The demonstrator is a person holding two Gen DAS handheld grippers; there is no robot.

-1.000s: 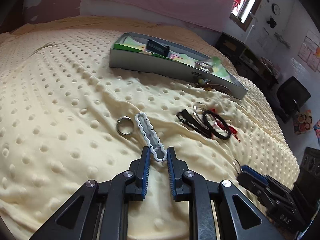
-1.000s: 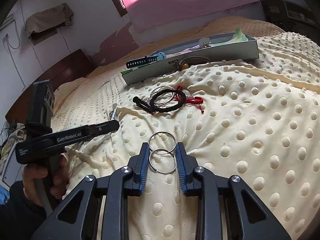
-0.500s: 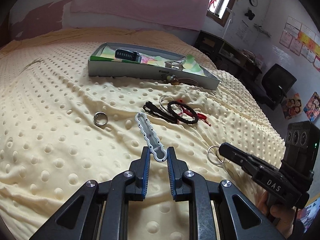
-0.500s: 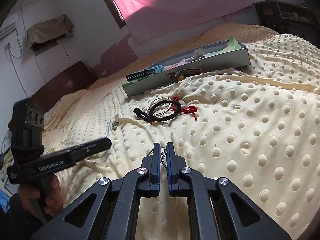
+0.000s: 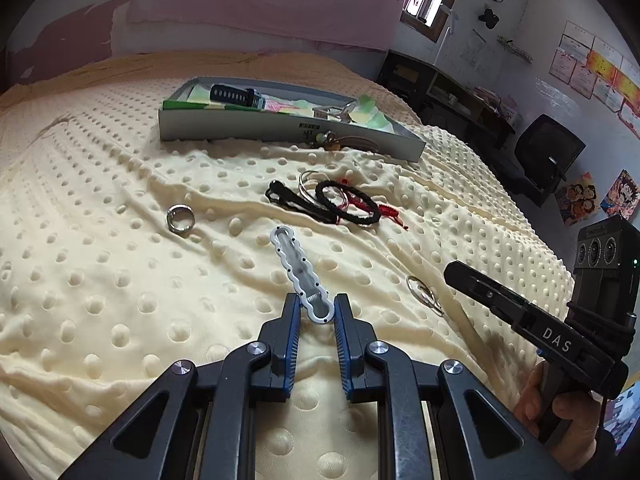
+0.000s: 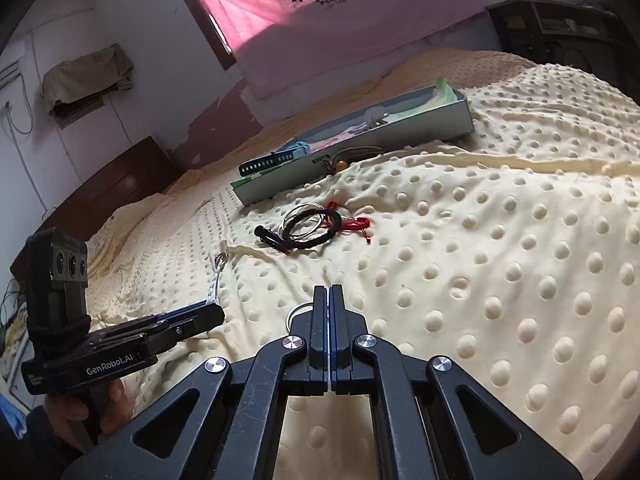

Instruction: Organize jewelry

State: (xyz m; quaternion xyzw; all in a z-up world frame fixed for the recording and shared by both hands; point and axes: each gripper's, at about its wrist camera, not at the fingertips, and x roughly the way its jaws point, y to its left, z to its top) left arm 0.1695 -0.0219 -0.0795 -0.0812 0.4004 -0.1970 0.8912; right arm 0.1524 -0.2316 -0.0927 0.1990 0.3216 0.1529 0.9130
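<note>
White clasp (image 5: 301, 276) — long axis up-left.

A pink curtain (image 6: 304, 4) glows over the window, a dark desk (image 5: 448, 92) beside the bed (image 5: 100, 280).

Our bed (image 5: 100, 280), dressed in a cream dotted blanket

On it we see a grey tray (image 5: 280, 130) at twelve o'clock, a tangle of black and red bracelets (image 5: 340, 202) near centre, a silver ring (image 5: 181, 219) at ten o'clock, and a white wavy clip (image 5: 300, 272) at six.
</note>
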